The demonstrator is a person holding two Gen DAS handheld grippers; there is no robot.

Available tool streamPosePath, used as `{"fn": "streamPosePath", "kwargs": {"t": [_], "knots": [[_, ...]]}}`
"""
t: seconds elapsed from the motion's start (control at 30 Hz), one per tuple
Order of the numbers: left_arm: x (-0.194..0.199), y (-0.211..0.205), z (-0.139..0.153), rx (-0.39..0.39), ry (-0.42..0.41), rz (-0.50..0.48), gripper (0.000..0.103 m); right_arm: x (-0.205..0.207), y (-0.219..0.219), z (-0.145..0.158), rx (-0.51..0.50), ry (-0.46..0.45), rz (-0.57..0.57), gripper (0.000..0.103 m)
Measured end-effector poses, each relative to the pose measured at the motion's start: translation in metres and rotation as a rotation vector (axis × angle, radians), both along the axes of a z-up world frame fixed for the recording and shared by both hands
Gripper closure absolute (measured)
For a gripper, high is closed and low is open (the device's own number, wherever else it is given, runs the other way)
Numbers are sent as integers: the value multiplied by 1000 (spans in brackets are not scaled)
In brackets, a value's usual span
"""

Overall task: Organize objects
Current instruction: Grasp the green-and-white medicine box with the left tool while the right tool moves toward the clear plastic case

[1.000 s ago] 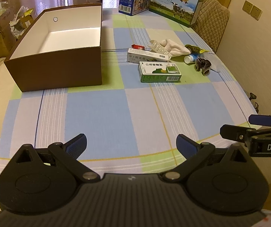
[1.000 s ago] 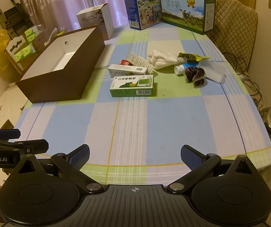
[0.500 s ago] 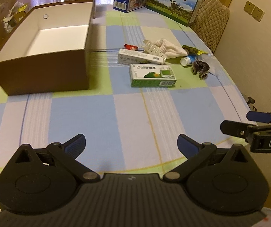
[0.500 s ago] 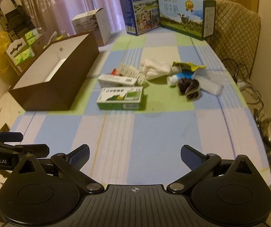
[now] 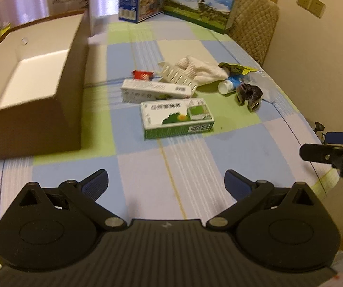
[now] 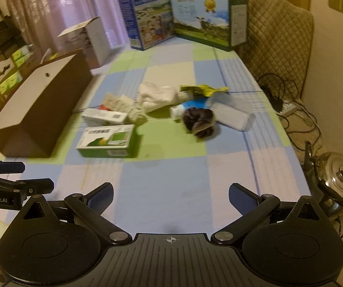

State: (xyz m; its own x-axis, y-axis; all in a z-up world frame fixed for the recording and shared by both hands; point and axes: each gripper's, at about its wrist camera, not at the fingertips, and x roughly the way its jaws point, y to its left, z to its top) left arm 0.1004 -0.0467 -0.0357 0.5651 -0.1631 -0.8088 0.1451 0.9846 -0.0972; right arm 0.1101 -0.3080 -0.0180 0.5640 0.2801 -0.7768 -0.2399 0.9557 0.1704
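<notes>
The brown box (image 5: 35,100) sits open at the left side of the desk (image 5: 231,153), and what shows of its white inside is bare, so by the look of it nothing has been sorted yet. All the loose things lie in a cluster to its right, well apart from it: the green carton (image 5: 177,117) nearest the camera, a white carton (image 5: 155,91) just behind it, a red packet (image 5: 142,74) beyond that, a blister pack (image 5: 177,77) leaning against a white cloth (image 5: 200,69), then a small bottle (image 5: 228,84), a yellow-green wrapper (image 5: 236,68), a dark scrunchie (image 5: 249,94) and a clear plastic piece (image 6: 231,113) toward the right edge. The left gripper (image 5: 166,184) hovers over the near part of the desk with its fingers spread wide and nothing between them; the right gripper (image 6: 171,195) is likewise wide apart and empty, held just to the right of the left one. Judging from this, the whole job is ahead: each item needs lifting into the box, and the green carton looks the handiest first pick. Milk cartons (image 6: 181,12) stand at the far end.
</notes>
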Motion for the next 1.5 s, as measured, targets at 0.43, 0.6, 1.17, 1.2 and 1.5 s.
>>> {"fn": "streamPosePath", "kwargs": {"t": [0.43,0.6,1.17,1.2,1.5], "knots": [[80,-26,-32,92,-46,-200,1,31,-65,-14,0,44,-176,2],[105,-34,-40,86,-54,-271,1,37,-75,-19,2,67,-199,2],[140,-53,-64,61,38,-434,1,54,-77,-31,18,111,-186,2],[136,-55,-64,52,39,-451,1,54,-76,-31,19,112,-184,3],[146,-57,-68,183,37,-502,1,56,-69,-32,20,118,-154,2]]}}
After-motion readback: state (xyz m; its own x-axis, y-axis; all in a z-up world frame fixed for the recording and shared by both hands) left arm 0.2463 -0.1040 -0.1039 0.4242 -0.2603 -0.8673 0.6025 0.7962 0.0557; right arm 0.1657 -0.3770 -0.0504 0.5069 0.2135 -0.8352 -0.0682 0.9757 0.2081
